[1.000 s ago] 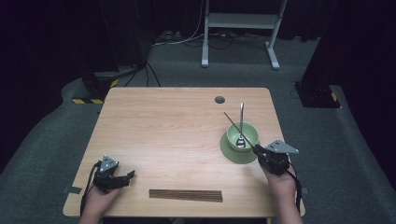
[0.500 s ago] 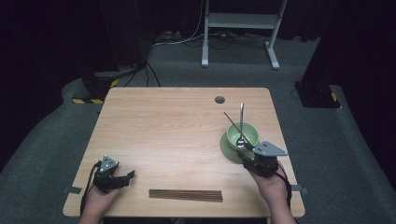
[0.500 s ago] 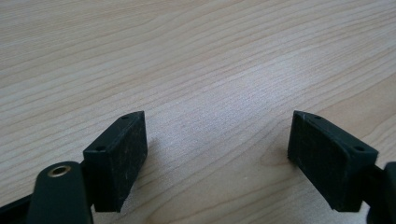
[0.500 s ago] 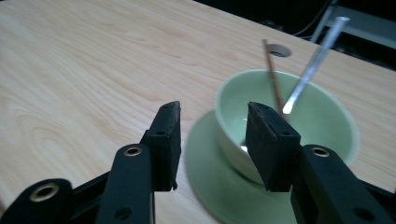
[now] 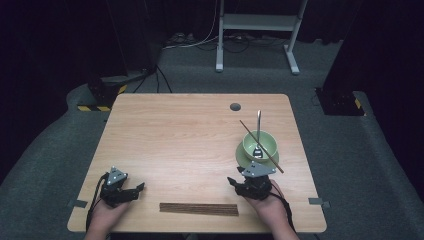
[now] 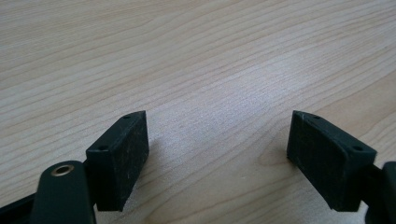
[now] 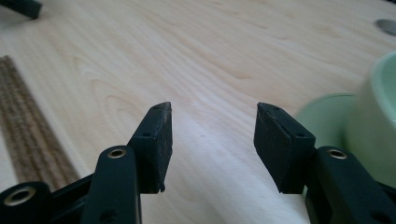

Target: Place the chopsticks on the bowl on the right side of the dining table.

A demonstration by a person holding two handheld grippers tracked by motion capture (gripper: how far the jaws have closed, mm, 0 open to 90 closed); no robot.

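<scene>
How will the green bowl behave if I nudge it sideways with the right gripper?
The green bowl sits on a saucer, so it may slide there. The spoon and chopstick lean loosely over its rim and would likely shift or fall. It looks rigid, possibly breakable.

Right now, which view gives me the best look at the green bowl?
The high view: the green bowl shows whole on its saucer, with a spoon and a chopstick across it. The right gripper view catches just a blurred slice of its wall at the right edge; the left gripper view faces bare wood.
</scene>
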